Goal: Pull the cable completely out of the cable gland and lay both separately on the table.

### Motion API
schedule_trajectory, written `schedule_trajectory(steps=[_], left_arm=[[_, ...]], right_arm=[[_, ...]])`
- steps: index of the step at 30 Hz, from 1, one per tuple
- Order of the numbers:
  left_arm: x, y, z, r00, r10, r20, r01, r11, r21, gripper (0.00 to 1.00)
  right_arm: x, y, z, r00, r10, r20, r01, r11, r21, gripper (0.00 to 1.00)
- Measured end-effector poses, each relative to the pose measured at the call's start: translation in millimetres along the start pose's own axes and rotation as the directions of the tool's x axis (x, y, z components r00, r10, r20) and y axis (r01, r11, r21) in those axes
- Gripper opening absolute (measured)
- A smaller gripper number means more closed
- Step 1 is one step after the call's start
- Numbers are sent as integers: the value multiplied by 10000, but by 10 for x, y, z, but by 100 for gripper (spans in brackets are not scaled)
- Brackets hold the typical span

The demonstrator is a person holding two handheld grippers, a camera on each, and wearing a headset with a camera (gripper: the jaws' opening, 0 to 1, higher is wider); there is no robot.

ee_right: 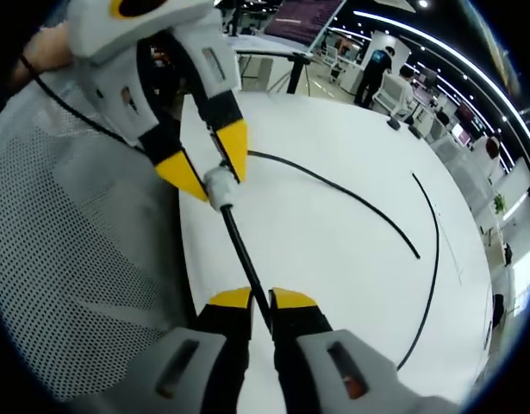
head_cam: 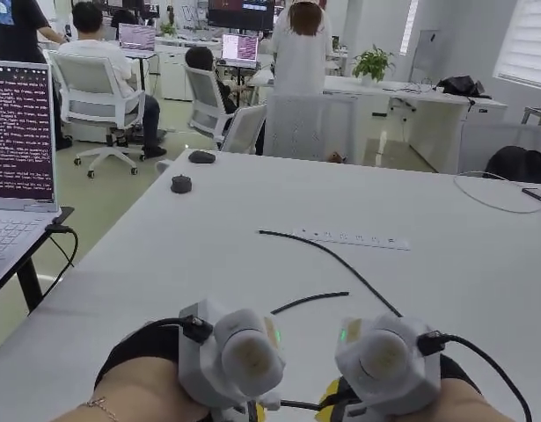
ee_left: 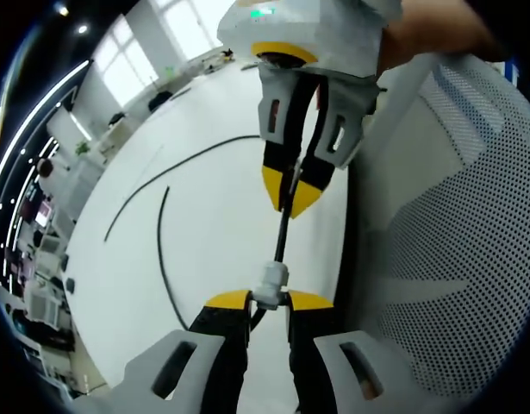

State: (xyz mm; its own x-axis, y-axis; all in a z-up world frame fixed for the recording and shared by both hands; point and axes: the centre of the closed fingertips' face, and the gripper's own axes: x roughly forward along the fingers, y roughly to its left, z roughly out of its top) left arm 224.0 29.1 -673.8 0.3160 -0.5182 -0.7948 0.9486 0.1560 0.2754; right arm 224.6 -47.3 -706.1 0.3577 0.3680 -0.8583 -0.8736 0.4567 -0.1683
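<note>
At the far left, beside the counter, stands an open laptop (head_cam: 19, 132) with lines of text on its dark screen. The left claw (ee_left: 269, 300) has its yellow-tipped jaws closed on a small white plastic cable gland (ee_left: 270, 281) and holds it above the near edge of the broad white counter (head_cam: 208, 255). From the gland a thin black cable (ee_left: 284, 220) runs straight to the right claw (ee_right: 262, 300), whose jaws are clamped on it (the cable sits in the gland, not pulled free). Farther out on the counter lie a short loose black cable (head_cam: 310, 301) and a longer curved black cable (head_cam: 342, 265), with a flat white strip (head_cam: 349, 238) just beyond.
</note>
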Motion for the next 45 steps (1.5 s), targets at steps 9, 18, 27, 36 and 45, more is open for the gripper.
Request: schedule_trajectory(steps=[9, 18, 27, 36, 45], left_arm=[[11, 7, -9, 9998, 124, -170, -118, 9992, 382, 16], [2, -31, 50, 10000, 77, 54, -81, 9973, 736, 17], [-6, -26, 108, 9996, 151, 251, -178, 9936, 1115, 17], [-35, 62, 39, 9991, 427, 79, -431, 9970, 642, 16], [-30, 62, 26, 9989, 464, -28, -461, 9969, 635, 16]], right_arm=[[-4, -124, -313, 9867, -572, -1522, 537, 9982, -273, 11], [-96, 322, 510, 9669, 1332, 2176, -1120, 9879, -1070, 19], [-111, 284, 497, 9669, 1203, 2250, -974, 9891, -1100, 4], [-38, 22, 102, 9989, 32, 463, -14, 9993, -385, 5], [-38, -2, -6, 9999, 114, 74, -114, 9999, 33, 8]])
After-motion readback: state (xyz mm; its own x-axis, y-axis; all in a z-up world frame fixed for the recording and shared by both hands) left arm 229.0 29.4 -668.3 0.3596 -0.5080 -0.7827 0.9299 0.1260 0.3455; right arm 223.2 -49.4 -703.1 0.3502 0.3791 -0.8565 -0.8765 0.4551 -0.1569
